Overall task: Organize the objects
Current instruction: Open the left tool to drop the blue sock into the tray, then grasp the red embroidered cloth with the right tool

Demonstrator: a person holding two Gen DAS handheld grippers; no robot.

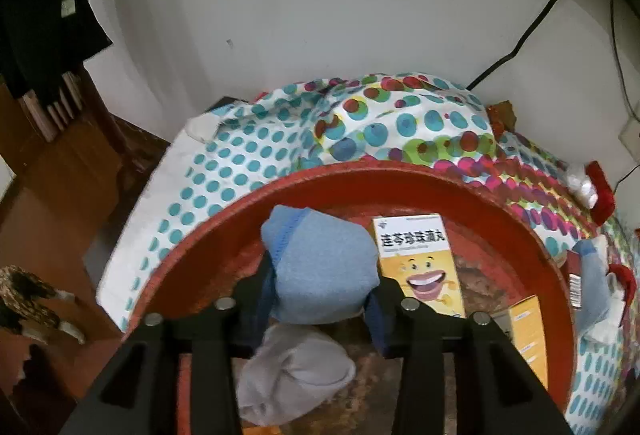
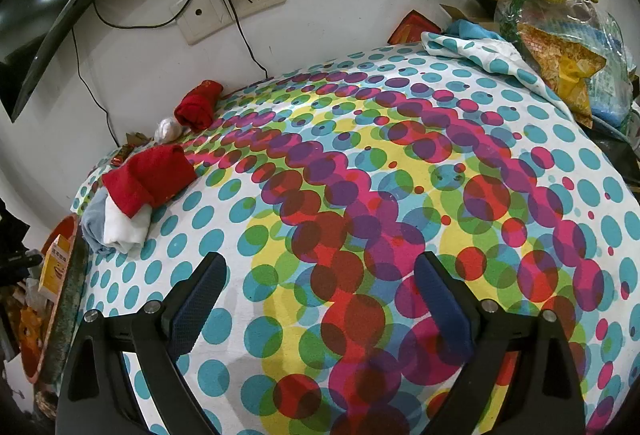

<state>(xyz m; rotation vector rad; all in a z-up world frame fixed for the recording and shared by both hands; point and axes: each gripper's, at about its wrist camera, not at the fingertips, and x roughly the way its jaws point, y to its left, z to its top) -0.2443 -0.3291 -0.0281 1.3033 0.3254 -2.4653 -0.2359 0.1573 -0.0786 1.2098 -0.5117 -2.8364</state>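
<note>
Between my left fingers, low in the centre of the left wrist view, sits the blue rolled sock (image 1: 320, 271), over the inside of the red basin (image 1: 400, 175). My left gripper (image 1: 320, 305) has the pads at either side of the roll; they seem close against it, but I cannot tell whether they press or have let go. Just below the roll, at the bottom centre, a grey sock (image 1: 292, 375) already lies in the basin. To its right a yellow medicine box (image 1: 420, 267) stands tilted against the far wall, and a second yellow box (image 1: 524, 335) lies at the lower right.

So I judge the sorting partly done: the grey sock is in, the blue one is at the basin.

What remains shows in the right wrist view. At the left edge of the spotted cloth (image 2: 400, 195) a red sock (image 2: 148, 175) lies over white and pale blue pieces (image 2: 120, 231). Further toward the upper left are another red roll (image 2: 198, 105) and a small white bundle (image 2: 168, 129), near the wall.

My right gripper (image 2: 320, 299) hangs wide and empty over bare cloth, well apart from those pieces.

Nothing blocks the way across the cloth. The clutter of plastic bags (image 2: 560, 47) at the upper right lies aside, and the black cable (image 2: 248, 47) hangs down the wall behind the red roll.
</note>
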